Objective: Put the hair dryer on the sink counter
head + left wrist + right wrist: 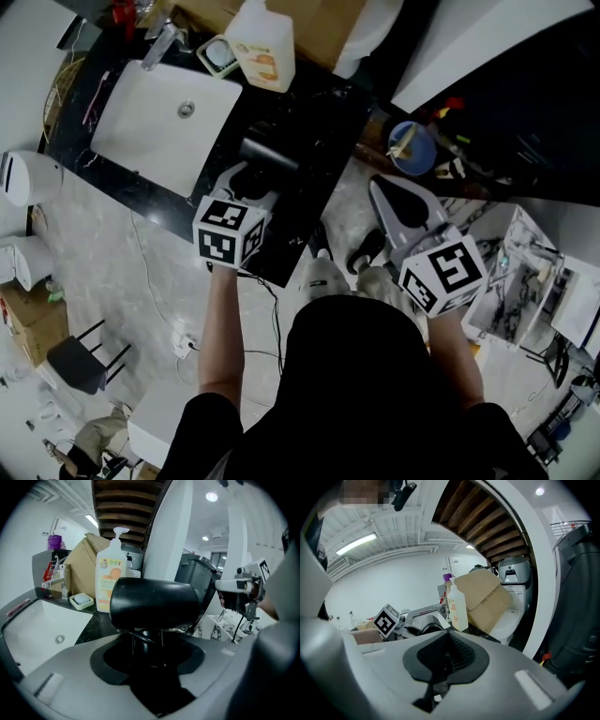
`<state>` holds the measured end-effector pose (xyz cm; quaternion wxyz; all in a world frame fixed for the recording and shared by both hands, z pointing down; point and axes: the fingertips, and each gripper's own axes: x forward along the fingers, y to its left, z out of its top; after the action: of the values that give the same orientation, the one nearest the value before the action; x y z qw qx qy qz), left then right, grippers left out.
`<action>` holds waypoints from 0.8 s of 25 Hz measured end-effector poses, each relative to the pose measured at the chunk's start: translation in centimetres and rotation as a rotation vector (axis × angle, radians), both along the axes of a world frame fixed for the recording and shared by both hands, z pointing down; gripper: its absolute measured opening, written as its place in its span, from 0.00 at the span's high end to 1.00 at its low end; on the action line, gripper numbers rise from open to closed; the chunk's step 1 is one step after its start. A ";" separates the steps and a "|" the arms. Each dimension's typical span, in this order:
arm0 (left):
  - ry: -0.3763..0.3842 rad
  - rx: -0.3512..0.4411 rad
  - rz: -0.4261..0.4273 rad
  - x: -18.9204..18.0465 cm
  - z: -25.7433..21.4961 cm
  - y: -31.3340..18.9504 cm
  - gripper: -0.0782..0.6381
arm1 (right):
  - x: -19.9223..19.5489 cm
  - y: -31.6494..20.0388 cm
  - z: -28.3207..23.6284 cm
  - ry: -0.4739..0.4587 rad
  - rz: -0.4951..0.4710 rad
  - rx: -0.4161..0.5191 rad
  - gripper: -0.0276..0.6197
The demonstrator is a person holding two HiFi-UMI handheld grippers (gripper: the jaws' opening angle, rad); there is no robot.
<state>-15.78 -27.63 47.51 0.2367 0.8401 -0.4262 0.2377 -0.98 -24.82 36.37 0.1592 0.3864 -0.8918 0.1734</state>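
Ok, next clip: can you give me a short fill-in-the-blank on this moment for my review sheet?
1. The left tongs grip a black ____ by its handle.
2. The white basin is set in a ____ counter.
3. The right tongs are closed and hold ____.
4. The pump bottle stands in front of a cardboard ____.

Missing words: hair dryer; black; nothing; box.
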 end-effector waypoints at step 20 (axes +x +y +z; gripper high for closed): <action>-0.162 -0.178 0.167 1.9 5.6 -0.4 0.59 | 0.6 -1.0 1.7 0.016 0.032 -0.044 0.94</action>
<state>-13.86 -28.00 53.10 0.2545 0.8265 -0.3496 0.3605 -0.40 -25.85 38.09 0.1719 0.3984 -0.8802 0.1925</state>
